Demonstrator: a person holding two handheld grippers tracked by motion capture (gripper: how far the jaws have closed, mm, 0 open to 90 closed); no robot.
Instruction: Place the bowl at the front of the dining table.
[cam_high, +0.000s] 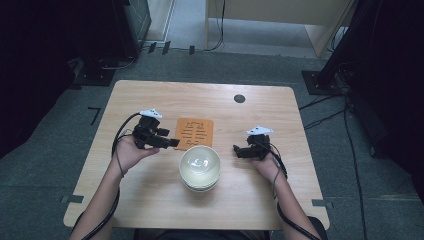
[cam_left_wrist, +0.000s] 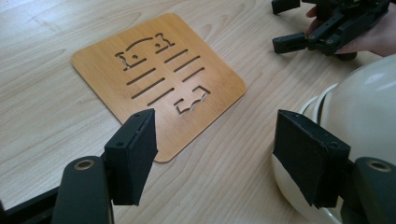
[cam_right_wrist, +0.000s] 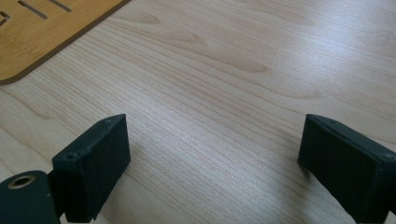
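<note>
Forearms: both come in from the near edge in the high view, one hand on each gripper.
Left gripper (cam_high: 174, 143): jaws spread wide, nothing between the pads; held just off the surface, tips aimed toward the bowls and the mat's near corner.
Left gripper pads (cam_left_wrist: 135, 154): black, flat, well apart in its own view; bare wood between them.
Right gripper (cam_high: 236, 150): jaws spread wide, nothing pinched; tips aimed toward the bowls from the opposite side.
Right gripper pads (cam_right_wrist: 100, 158): wide apart, plain wood grain between them, low over the surface.
Bowls (cam_high: 200, 167): white stack, nested, upright; sits between the two grippers, slightly nearer the person than both tips. Not touched by either gripper in the high view.
Bowls, left gripper view (cam_left_wrist: 369, 112): just behind its right-hand jaw; contact cannot be told.
Mat (cam_high: 194, 133): thin wooden square with slot cutouts, flat on the surface; just ahead of the left gripper's tips and just beyond the bowls.
Mat, right gripper view (cam_right_wrist: 42, 32): one corner, ahead and to the left of its jaws, well apart.
Other gripper, left gripper view (cam_left_wrist: 327, 28): right gripper held in a hand, beyond the bowls.
Surface (cam_high: 150, 200): light wood top, small dark round spot (cam_high: 239, 98) far beyond both grippers.
Cables: black, trailing from each gripper back along the forearms.
</note>
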